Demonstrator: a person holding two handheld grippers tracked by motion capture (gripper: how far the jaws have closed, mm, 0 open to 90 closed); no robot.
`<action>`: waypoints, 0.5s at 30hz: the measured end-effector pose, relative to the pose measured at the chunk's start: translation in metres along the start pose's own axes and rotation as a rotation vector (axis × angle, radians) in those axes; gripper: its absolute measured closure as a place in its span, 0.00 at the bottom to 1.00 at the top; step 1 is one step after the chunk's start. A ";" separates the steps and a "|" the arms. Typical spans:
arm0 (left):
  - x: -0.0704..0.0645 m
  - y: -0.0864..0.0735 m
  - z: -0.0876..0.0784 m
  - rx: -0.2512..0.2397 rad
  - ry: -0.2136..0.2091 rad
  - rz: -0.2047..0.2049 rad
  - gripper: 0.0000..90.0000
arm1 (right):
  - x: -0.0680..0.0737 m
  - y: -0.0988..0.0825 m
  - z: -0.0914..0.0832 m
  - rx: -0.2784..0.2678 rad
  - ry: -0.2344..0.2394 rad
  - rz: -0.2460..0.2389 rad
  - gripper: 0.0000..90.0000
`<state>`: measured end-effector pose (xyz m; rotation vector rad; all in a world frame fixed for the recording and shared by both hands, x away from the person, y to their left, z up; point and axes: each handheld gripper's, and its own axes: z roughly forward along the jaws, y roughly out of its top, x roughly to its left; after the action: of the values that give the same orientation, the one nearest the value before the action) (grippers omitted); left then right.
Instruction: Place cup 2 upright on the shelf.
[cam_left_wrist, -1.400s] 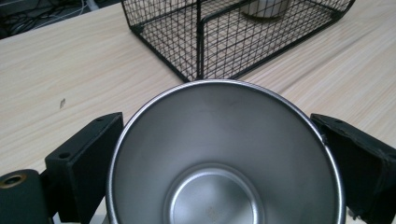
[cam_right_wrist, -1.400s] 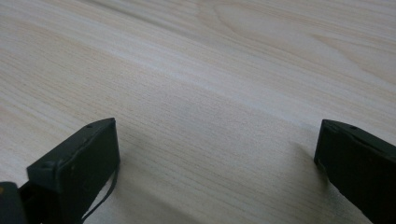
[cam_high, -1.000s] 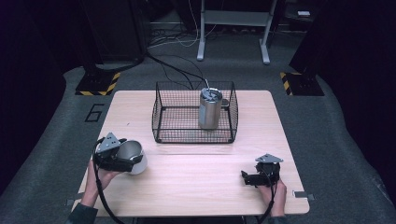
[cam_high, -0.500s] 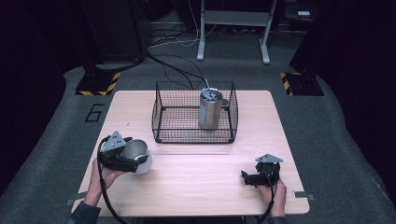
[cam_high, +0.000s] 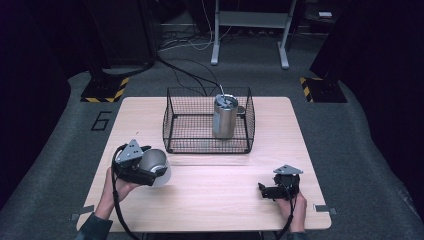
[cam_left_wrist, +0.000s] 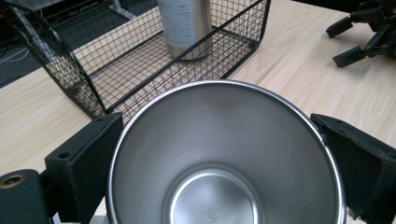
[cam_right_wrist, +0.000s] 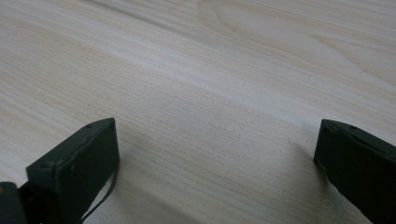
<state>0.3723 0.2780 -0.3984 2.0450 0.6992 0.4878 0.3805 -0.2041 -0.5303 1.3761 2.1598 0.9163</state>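
My left gripper (cam_high: 152, 172) is shut on a steel cup (cam_high: 154, 165) held over the table's left front. In the left gripper view the cup (cam_left_wrist: 224, 158) gapes toward the camera between the two jaws, its inside empty. A black wire basket (cam_high: 172, 120) stands at the middle back of the table with a tall steel tumbler (cam_high: 224, 116) upright in its right half; the tumbler (cam_left_wrist: 184, 25) and basket (cam_left_wrist: 84, 79) lie just beyond the cup. My right gripper (cam_high: 261, 190) rests open near the right front edge, with bare wood between its jaws (cam_right_wrist: 215, 140).
The light wooden table (cam_high: 215, 200) has room between the two grippers and in front of the basket. Cables trail from both grippers off the front edge. Dark floor, cables and a stand's legs (cam_high: 250, 35) lie behind the table.
My left gripper has carried the cup to the right and slightly toward the table's middle. The right gripper, basket and tumbler have stayed put.
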 end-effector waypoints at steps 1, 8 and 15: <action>-0.001 0.001 0.000 -0.003 -0.006 -0.006 0.07 | 0.000 0.000 0.000 0.000 0.000 0.001 0.00; -0.005 0.012 0.003 -0.015 -0.031 0.017 0.07 | 0.000 0.000 0.000 0.000 0.000 0.000 0.00; -0.009 0.024 0.009 -0.017 -0.052 0.044 0.07 | 0.000 0.000 0.000 0.001 0.001 0.002 0.00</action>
<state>0.3771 0.2558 -0.3829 2.0536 0.6184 0.4623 0.3804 -0.2039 -0.5302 1.3790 2.1603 0.9162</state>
